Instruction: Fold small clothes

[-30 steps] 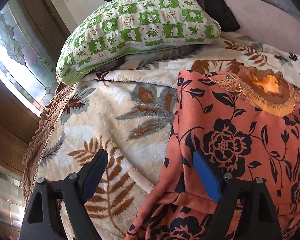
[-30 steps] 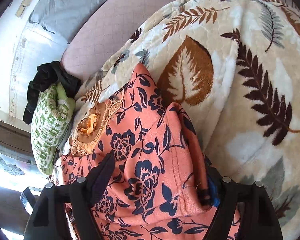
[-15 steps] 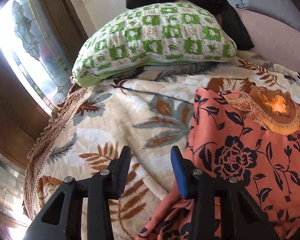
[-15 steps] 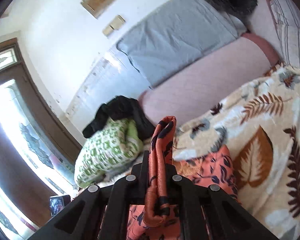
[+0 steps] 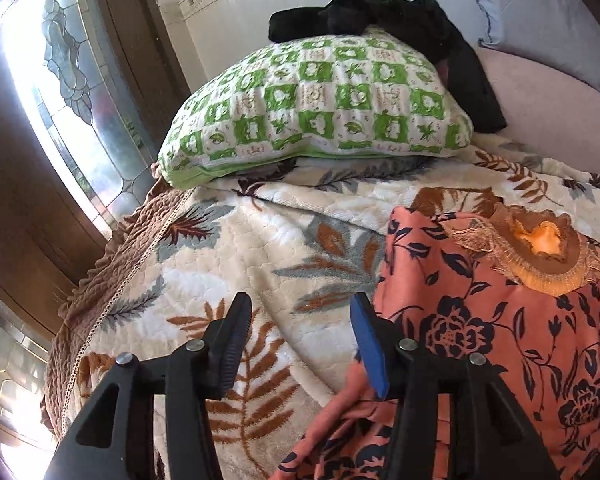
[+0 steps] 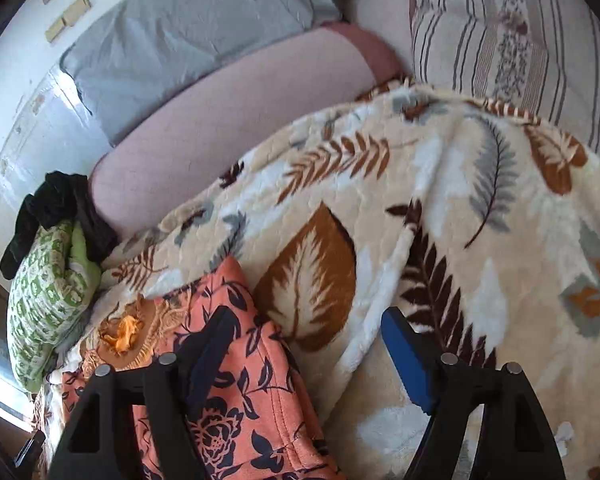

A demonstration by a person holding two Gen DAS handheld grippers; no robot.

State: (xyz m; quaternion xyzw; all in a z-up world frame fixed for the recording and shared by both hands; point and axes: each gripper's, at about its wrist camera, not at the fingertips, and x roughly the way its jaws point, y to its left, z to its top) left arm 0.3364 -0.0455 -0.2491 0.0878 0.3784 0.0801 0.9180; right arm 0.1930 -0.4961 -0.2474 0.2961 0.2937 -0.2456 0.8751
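Having released the lifted fold held half a second ago, the right gripper (image 6: 304, 344) now hanging with jaws wide apart and nothing between them; the left gripper (image 5: 300, 340) likewise spreading wider than half a second ago, jaws apart and gripping nothing

Lying flat on the leaf-patterned blanket (image 5: 260, 248) of the bed: the orange floral garment (image 5: 500, 320), its embroidered neckline (image 5: 540, 248) pointing toward the green checked pillow (image 5: 320, 108), its long axis running from neckline back toward the grippers and under them

Relation governing the coming move:
- In the left wrist view, garment sitting to the right of the left gripper; the garment's left edge passing just beside and under the blue-padded right finger (image 5: 368, 352), the other finger hanging over bare blanket
- In the right wrist view, garment (image 6: 240, 360) sitting to the left of the right gripper; the garment's right edge, already doubled inward in a soft ridge, passing under the dark left finger (image 6: 208, 344), the blue-padded finger over bare blanket
- Both grippers thus flanking the garment, each about equally near its own side edge

Appearance of the garment: thin, limp cloth, salmon-orange with dark navy flowers, slightly rumpled near the lower left corner, gold fringe trimming the neck opening

Judged likely next: closing on the left edge for an inward fold
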